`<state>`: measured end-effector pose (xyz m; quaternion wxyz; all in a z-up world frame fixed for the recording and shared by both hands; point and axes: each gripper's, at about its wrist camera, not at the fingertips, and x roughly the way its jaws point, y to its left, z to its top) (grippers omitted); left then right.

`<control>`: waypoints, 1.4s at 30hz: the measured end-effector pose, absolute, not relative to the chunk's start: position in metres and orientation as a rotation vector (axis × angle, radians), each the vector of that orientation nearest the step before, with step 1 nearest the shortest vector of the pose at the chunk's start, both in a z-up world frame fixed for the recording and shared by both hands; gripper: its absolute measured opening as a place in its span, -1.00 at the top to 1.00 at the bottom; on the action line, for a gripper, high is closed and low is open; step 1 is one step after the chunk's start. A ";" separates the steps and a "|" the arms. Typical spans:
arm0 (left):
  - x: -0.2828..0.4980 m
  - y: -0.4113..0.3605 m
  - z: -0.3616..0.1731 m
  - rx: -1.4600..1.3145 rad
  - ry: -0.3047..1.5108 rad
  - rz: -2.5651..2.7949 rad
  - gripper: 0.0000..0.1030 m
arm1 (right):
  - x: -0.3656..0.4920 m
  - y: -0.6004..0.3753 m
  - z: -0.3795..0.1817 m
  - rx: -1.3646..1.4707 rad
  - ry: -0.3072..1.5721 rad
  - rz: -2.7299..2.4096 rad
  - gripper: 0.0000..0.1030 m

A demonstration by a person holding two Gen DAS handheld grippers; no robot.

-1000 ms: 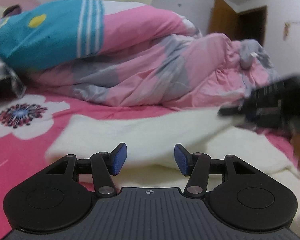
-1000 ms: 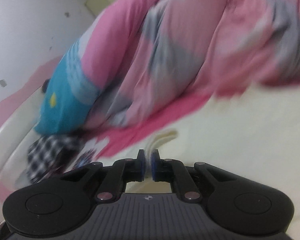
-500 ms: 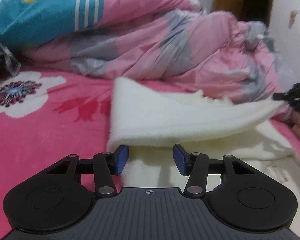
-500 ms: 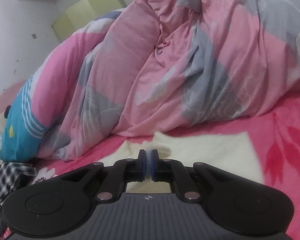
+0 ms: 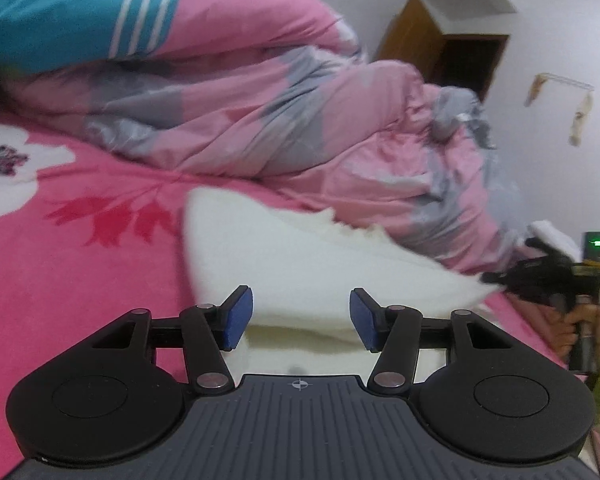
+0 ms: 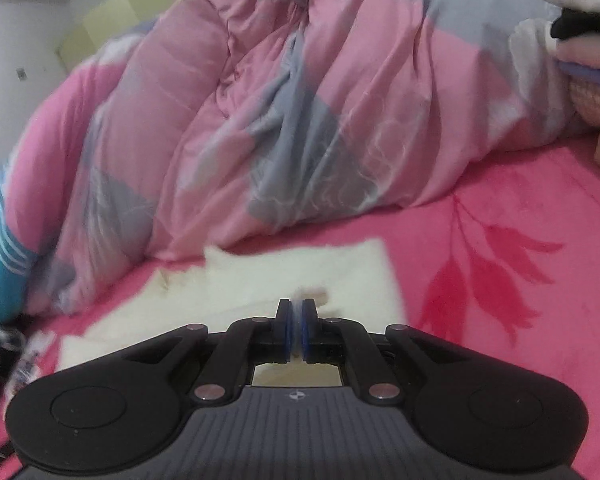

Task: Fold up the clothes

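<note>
Pink bed sheet (image 5: pixel 80 280): right gripper (image 6: pixel 296 330) clenched on white garment (image 5: pixel 300 256) edge; left gripper (image 5: pixel 300 318) released above it.

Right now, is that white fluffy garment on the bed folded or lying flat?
Partly folded: the white garment has one side lifted and doubled over, pulled taut toward the right gripper, which is shut on its corner.

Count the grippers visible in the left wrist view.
2. The left gripper fills the bottom of the frame, jaws open over the white garment. The right gripper sits at the right edge, pinching that garment's corner.
</note>
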<state>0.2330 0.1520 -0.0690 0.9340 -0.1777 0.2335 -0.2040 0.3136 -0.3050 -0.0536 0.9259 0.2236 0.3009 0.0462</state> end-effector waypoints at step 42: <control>0.250 0.165 -0.095 -0.448 0.645 -0.187 -0.06 | 0.341 -0.060 -0.088 -0.044 0.802 0.503 0.98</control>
